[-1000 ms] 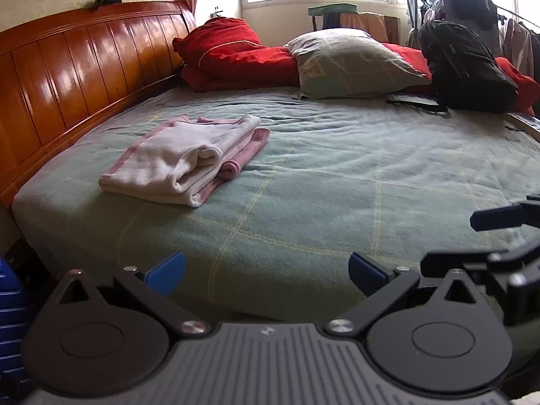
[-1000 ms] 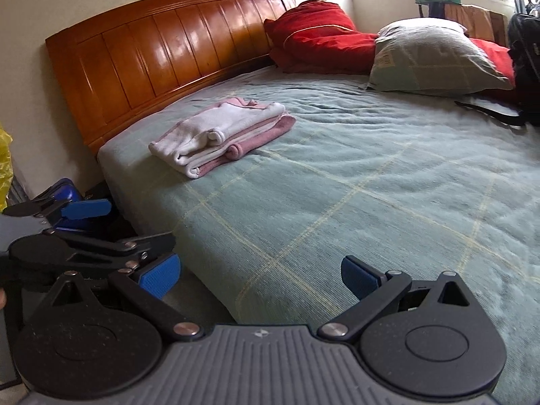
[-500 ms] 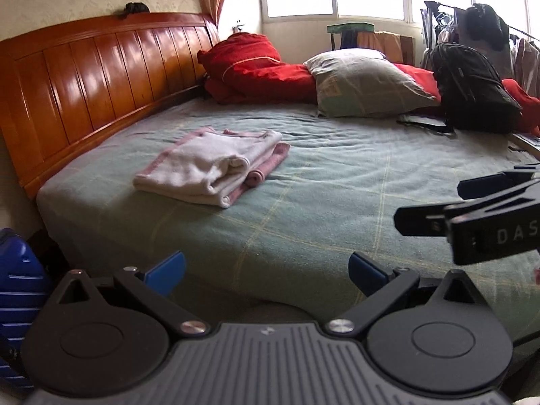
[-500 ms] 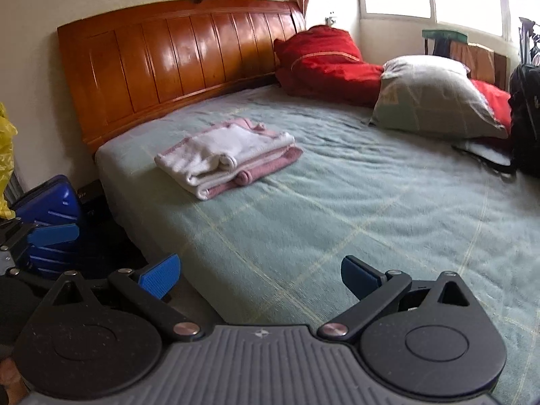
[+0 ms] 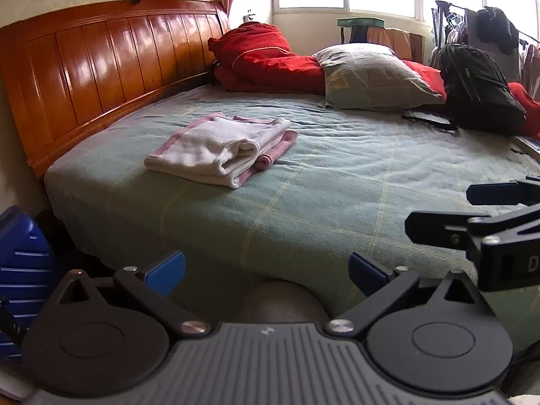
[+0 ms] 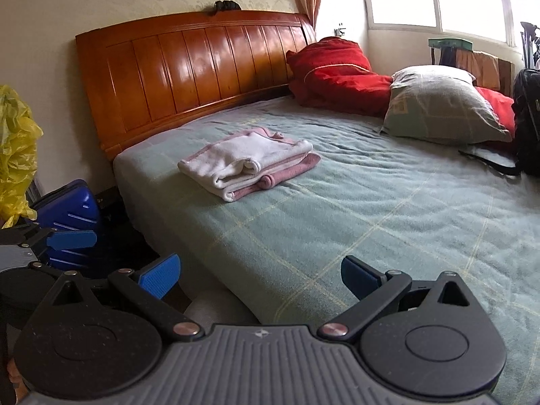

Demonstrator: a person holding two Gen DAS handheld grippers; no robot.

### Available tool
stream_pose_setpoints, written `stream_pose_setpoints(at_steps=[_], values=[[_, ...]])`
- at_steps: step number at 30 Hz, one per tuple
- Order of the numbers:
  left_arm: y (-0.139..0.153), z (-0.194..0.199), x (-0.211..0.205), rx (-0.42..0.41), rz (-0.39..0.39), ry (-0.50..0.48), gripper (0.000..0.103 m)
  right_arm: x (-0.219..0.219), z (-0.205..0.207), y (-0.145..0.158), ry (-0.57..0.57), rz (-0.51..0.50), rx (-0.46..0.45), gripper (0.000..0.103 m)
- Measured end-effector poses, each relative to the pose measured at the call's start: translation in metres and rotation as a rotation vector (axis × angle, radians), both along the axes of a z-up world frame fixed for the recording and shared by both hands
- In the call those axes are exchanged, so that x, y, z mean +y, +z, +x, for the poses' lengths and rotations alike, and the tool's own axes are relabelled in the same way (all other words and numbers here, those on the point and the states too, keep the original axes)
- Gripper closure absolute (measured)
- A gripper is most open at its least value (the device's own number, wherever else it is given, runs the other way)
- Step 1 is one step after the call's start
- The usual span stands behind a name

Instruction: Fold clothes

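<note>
We hold the left gripper [image 5: 266, 271] and right gripper [image 6: 260, 271] spread wide and empty at the bottom of each frame; the folded clothes [image 5: 222, 150] lie left of centre on the bed [image 5: 337, 182].

A white and pink garment [image 5: 221, 150] [image 6: 248, 163] lies folded flat in a neat rectangle on the bed [image 5: 337, 182] [image 6: 371, 202], near the headboard-side corner.
</note>
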State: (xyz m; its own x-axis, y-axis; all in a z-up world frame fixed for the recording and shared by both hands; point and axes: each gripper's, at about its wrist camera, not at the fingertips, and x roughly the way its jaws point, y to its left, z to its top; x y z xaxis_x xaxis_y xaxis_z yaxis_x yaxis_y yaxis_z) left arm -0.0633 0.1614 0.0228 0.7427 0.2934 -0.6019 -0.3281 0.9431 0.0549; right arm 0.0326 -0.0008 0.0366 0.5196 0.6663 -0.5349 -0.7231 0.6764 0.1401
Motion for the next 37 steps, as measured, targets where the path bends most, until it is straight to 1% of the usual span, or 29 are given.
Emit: stream_pose_setpoints(at_steps=[6, 22, 37], values=[[0.002, -0.002, 0.007, -0.002, 0.008, 0.04, 0.001, 0.0, 0.0, -0.002, 0.001, -0.005, 0.007, 0.0], [0.003, -0.006, 0.013, -0.005, 0.009, 0.053, 0.001, 0.003, -0.004, -0.003, 0.013, -0.013, 0.009, 0.0], [0.006, -0.007, 0.009, -0.001, 0.026, 0.05, 0.001, 0.0, -0.005, -0.003, 0.016, -0.001, 0.01, 0.0]])
